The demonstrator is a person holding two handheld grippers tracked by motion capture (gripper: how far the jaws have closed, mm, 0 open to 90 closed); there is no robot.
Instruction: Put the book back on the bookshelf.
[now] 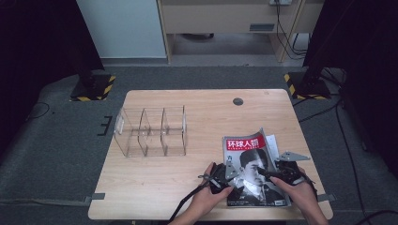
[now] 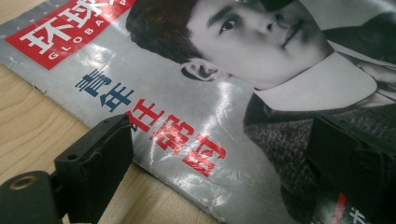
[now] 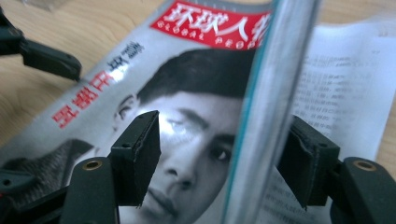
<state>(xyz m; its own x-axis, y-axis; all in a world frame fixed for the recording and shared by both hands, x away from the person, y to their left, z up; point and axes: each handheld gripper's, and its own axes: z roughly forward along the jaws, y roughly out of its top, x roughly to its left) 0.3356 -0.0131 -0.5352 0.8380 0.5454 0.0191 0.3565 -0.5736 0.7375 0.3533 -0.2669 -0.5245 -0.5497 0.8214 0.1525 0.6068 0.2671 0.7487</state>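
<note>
Right now the magazine's (image 3: 196,93) lifted cover edge stands between the right gripper's (image 3: 224,158) jaws.

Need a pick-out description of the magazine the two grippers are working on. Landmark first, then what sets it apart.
Start at the wooden table and go to its near right part, between the left gripper and the right gripper. The magazine lies flat there, its cover edge lifted at the right. Unlike the clear acrylic organizer at the left, it is glossy paper with a red title banner and a black-and-white portrait.
</note>
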